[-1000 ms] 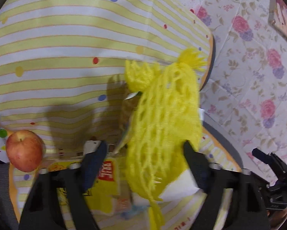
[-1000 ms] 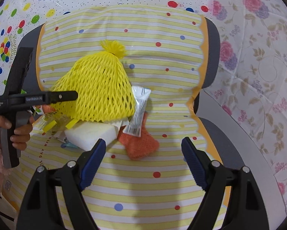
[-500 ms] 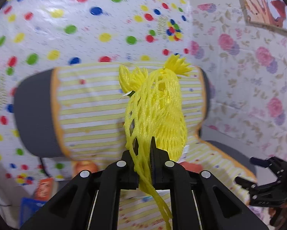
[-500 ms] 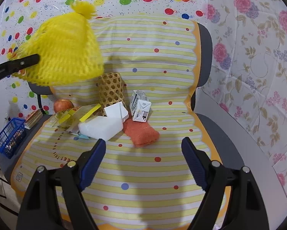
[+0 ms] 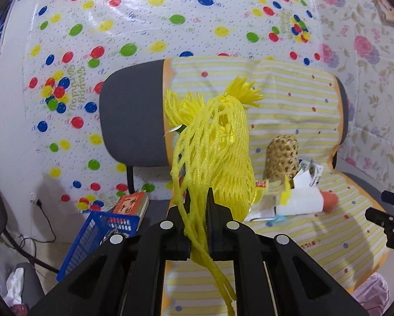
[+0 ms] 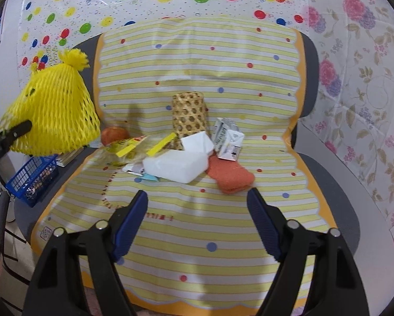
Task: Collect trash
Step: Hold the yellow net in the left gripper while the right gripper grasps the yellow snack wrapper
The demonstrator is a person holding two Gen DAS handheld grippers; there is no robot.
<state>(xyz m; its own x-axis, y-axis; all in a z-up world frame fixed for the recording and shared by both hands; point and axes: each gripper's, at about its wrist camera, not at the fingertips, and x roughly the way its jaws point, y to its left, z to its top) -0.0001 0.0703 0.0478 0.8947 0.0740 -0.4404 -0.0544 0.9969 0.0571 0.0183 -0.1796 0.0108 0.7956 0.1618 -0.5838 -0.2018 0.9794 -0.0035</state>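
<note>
The left gripper [image 5: 198,223] is clamped on the yellow foam net [image 5: 218,158], while the right gripper [image 6: 197,221], empty jaws closing, has the white foam block [image 6: 174,167] straight ahead, lying crosswise

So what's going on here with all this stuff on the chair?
A person is clearing trash off a chair. The left gripper is shut on a yellow foam net, held up beside the seat. The right gripper, nothing between its closing jaws, points at the remaining pile: white foam block, small carton, orange net.
</note>
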